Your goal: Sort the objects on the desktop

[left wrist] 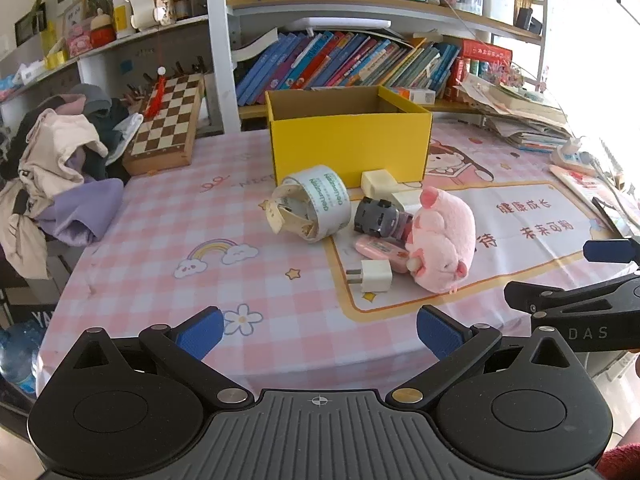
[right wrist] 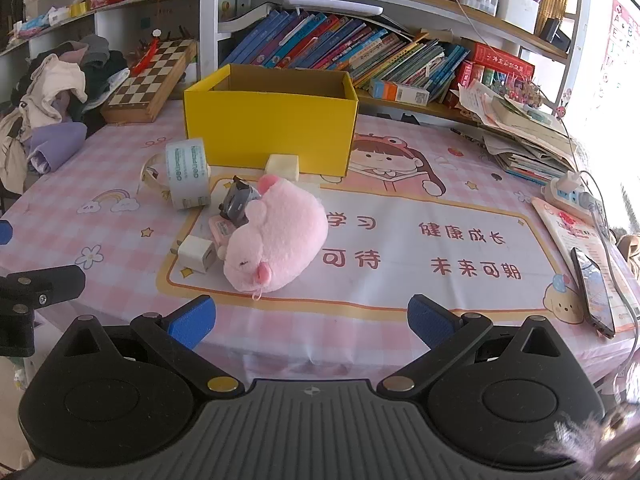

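An open yellow box (left wrist: 348,148) (right wrist: 272,132) stands at the back of the table. In front of it lies a cluster: a tape roll (left wrist: 316,204) (right wrist: 188,174), a grey toy car (left wrist: 378,218) (right wrist: 238,200), a pink plush pig (left wrist: 442,240) (right wrist: 276,232), a pink case (left wrist: 382,254) (right wrist: 219,229), a white plug adapter (left wrist: 374,276) (right wrist: 196,254) and a cream block (left wrist: 378,184) (right wrist: 283,166). My left gripper (left wrist: 320,332) hovers open over the near table edge. My right gripper (right wrist: 312,318) is open too, nothing between its blue pads.
A chessboard (left wrist: 168,124) and a pile of clothes (left wrist: 60,160) sit at the left. Bookshelves rise behind the box. A phone (right wrist: 594,292), booklet and power strip (right wrist: 568,192) lie at the right edge, beside stacked papers (right wrist: 528,132).
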`<state>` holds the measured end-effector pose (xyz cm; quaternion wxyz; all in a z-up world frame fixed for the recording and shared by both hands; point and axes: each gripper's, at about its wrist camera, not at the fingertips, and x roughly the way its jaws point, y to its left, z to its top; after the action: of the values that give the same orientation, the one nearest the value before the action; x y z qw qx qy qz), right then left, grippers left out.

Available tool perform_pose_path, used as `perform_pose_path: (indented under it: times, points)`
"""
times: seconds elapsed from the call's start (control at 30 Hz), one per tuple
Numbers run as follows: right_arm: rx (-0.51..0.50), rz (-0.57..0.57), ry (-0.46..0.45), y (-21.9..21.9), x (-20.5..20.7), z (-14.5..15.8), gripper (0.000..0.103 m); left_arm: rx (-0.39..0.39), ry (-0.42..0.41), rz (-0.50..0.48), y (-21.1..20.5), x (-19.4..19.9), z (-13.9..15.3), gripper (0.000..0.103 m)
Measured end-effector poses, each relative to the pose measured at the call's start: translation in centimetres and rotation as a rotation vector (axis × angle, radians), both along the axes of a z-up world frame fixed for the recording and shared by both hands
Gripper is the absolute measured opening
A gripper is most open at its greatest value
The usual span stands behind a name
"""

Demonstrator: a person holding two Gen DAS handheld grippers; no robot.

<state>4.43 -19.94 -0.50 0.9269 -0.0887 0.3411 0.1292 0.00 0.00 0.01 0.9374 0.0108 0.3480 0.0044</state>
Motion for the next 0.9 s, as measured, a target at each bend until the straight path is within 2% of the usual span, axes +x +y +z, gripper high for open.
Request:
perform_pose_path:
  times: [0.33, 0.6, 0.9]
  points:
    - [-0.006, 0.012, 0.004, 0.1, -0.1, 0.0, 0.103, 0.006, 0.013, 0.004, 0.0, 0.0, 0.0, 0.103]
    - [-0.05, 0.048, -0.013, 1.0, -0.6, 0.1, 0.103, 0.003, 0.005, 0.007, 0.2, -0.2, -0.3, 0.103]
    - [-0.027, 0.039, -0.004, 0.5, -0.5, 0.3, 0.103, 0.006, 0.014, 0.004, 0.0, -0.3, -0.5, 0.103]
